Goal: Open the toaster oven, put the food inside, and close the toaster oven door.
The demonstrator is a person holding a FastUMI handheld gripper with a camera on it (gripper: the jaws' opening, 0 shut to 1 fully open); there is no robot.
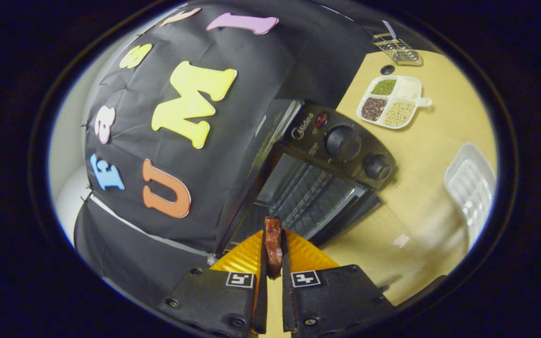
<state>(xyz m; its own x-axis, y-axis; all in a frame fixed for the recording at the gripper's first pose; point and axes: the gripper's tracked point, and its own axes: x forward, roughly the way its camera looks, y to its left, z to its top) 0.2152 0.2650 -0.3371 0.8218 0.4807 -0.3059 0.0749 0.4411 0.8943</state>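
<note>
Between the tongs (274, 277), a reddish-brown piece of food (273, 244) is clamped by both fingers | toaster oven (320, 173) just ahead, door down, wire rack inside | beyond on the bench (421, 188): divided dish (391, 102) holding green, dark and pale grains | clear tray (471, 185) beside.

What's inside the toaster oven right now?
The toaster oven stands open; a wire rack shows inside, nothing visible on it. The gripper holds the food just outside; the deeper interior is hidden.
</note>
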